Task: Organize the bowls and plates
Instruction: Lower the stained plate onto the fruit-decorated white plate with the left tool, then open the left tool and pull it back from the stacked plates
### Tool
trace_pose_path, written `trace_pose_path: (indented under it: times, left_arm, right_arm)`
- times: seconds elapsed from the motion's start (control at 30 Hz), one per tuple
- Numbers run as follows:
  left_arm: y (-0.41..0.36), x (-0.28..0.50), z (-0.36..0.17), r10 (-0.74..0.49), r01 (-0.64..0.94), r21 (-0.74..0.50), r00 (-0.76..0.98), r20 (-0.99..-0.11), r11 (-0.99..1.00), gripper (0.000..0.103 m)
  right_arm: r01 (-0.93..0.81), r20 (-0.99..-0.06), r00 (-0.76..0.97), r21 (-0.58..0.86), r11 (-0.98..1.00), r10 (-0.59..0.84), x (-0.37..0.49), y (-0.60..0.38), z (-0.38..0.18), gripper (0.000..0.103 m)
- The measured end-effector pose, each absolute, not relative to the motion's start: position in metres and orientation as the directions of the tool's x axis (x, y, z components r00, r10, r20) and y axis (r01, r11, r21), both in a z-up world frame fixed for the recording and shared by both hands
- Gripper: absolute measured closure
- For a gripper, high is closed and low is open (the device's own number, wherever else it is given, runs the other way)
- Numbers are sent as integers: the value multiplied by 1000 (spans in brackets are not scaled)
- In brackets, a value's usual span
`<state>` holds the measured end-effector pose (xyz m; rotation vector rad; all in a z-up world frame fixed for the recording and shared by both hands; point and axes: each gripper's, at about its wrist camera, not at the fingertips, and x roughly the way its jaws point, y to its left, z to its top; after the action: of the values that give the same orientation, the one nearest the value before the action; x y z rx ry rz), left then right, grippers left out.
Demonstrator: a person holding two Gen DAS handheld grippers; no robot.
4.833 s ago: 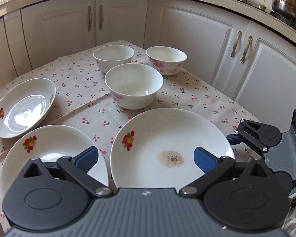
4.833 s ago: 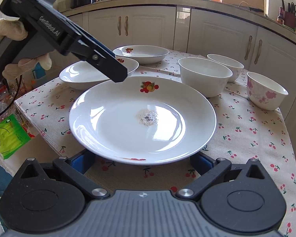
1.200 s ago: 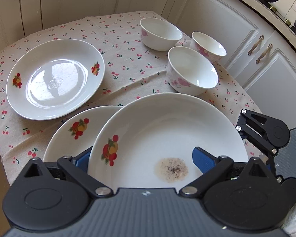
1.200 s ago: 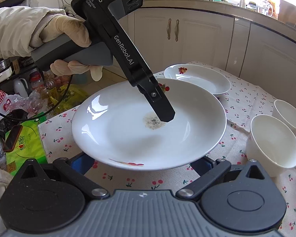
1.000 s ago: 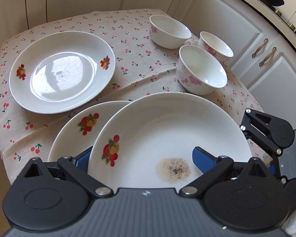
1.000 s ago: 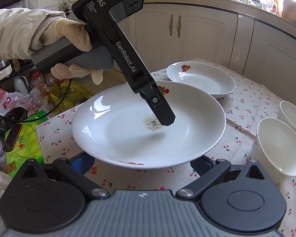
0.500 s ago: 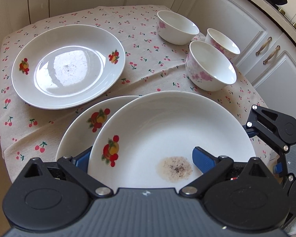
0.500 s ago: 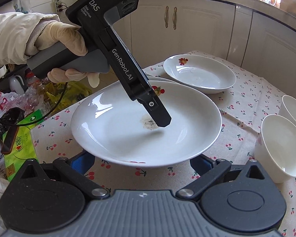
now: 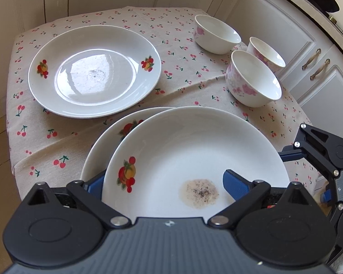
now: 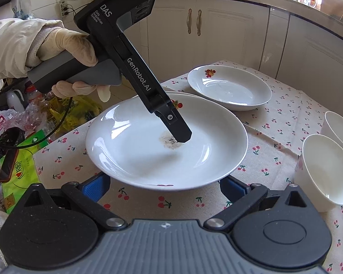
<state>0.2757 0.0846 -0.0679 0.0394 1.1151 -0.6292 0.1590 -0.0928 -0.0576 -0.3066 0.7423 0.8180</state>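
A white plate with a stain in its middle (image 9: pixel 194 159) hangs over a second fruit-print plate (image 9: pixel 116 134) on the cherry cloth; it also shows in the right wrist view (image 10: pixel 167 146). My left gripper (image 9: pixel 162 182) is shut on its rim, one finger (image 10: pixel 178 129) over the stain, the other under the plate and hidden. My right gripper (image 10: pixel 164 188) is open, its fingers (image 10: pixel 93 188) wide apart just below the plate's near rim. A third plate (image 9: pixel 93 68) lies at the far left. Three bowls (image 9: pixel 253 77) stand at the right.
The small table with the cherry cloth (image 9: pixel 57 141) stands against white cabinets (image 9: pixel 274 22). Bags and clutter (image 10: pixel 18 137) lie on the floor beside the table's edge. The person's gloved hand (image 10: pixel 64 50) holds the left gripper.
The stained plate has been lifted off the cloth and carried left over the second plate. In the last second it has sunk lower and the right gripper has drawn back from its rim.
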Motion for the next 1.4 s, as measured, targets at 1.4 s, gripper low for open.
trace_pose_path:
  times: [1.4]
  left_arm:
    - [104,246,-45,-405,478,-175,434,-804,861,2]
  right_arm:
    - [-703,-708,512,-20,711,486,145,-101,-49,0]
